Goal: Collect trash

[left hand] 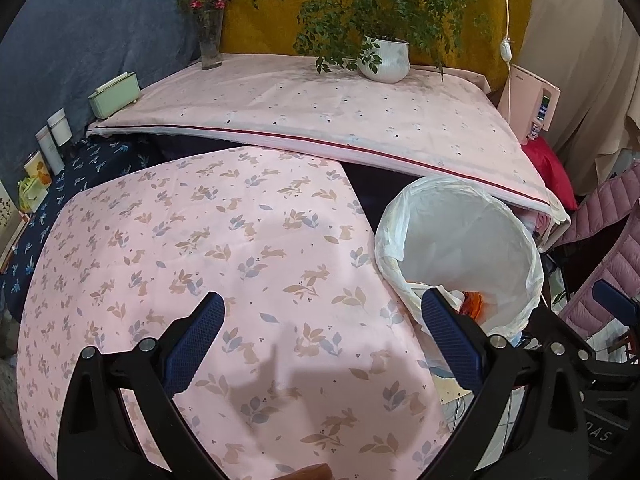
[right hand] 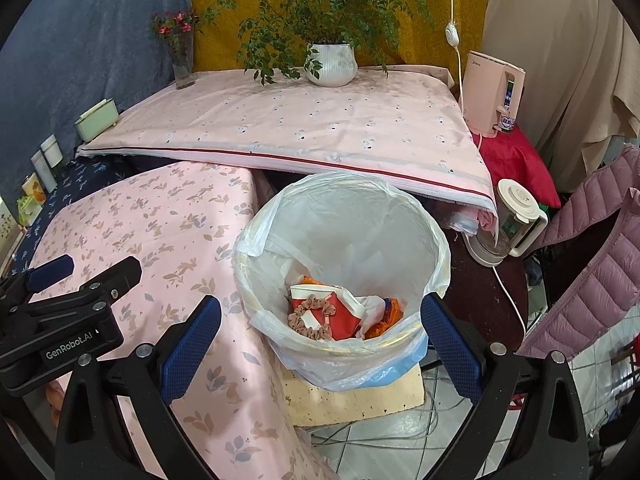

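Left wrist view: left tongs (left hand: 322, 330) were held wide and empty over the pink table (left hand: 200, 240); no trash was seen on it. Right wrist view: right tongs (right hand: 320, 330) were spread wide, empty, above the lined bin (right hand: 340, 248), trash (right hand: 332, 312) inside. Drop step judged done; next, another item would need finding.

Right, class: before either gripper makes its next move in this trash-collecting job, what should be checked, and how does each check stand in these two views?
1. Left gripper empty, fingers apart: ok.
2. Right gripper empty, fingers apart: ok.
3. Bin upright, liner open: ok.
4. Trash inside the bin, red paper cup and orange wrapper: ok.
5. Room left in the bin: ok.
6. Trash left on the rabbit-print cloth: none seen; beyond these views, cannot tell.
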